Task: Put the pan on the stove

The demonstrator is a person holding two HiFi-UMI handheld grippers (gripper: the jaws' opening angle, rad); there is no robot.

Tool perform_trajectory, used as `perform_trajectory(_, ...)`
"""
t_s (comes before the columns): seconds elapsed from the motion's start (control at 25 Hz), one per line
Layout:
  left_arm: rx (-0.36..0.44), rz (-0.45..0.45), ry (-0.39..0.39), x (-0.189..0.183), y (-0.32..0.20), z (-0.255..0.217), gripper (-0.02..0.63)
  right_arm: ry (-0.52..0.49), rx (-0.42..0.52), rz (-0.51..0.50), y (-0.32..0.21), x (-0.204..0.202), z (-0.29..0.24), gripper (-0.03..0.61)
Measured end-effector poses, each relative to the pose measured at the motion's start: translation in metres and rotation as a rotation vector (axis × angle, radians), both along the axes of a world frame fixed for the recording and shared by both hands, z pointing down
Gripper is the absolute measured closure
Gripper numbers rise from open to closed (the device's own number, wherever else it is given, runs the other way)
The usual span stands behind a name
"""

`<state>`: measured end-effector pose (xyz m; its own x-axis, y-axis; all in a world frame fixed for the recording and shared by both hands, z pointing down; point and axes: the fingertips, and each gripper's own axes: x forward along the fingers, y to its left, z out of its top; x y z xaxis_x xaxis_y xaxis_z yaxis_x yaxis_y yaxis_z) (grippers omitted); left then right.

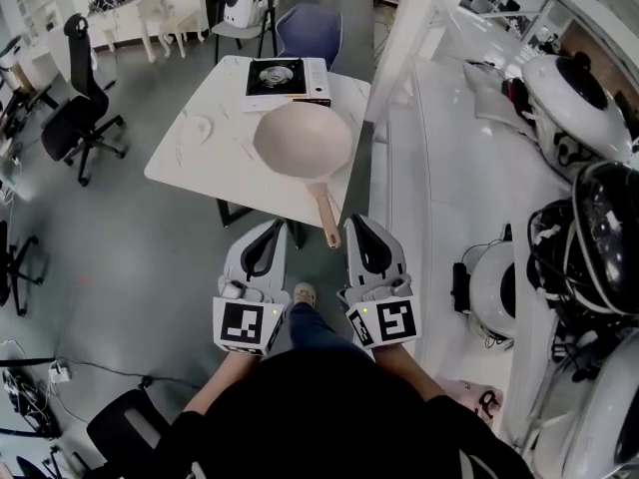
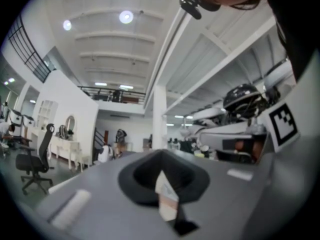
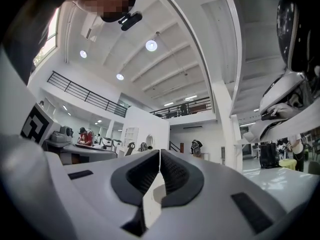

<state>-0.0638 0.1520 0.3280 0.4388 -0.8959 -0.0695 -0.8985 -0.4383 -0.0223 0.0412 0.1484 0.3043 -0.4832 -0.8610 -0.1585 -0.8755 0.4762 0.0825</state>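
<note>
A white table (image 1: 205,153) stands on the grey floor, with a blue chair (image 1: 310,33) at its far edge. A black office chair (image 1: 80,103) stands well off its left edge. Helmets (image 1: 577,96) line the right edge of the white bench (image 1: 439,168).

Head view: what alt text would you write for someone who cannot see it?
A beige pan sits on a white table, its handle pointing toward the camera, with a portable stove beyond it. Nearer, the left hand-held gripper and right hand-held gripper hang shut and empty.

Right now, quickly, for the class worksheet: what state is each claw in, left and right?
Left claw: closed, holding nothing.
Right claw: closed, holding nothing.
</note>
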Motion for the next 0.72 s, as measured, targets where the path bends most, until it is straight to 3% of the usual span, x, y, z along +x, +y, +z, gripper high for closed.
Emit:
perform_trajectory(0.32,0.004,0.015,0.048,0.01,-0.097,0.002,0.605,0.021,-0.016,-0.022,-0.104,0.008,0.006,0.557)
perform_trajectory(0.72,-0.008,-0.038,0.017,0.018,-0.182,0.01,0.604,0.043,-0.052,-0.061,-0.187,0.015,0.025,0.557)
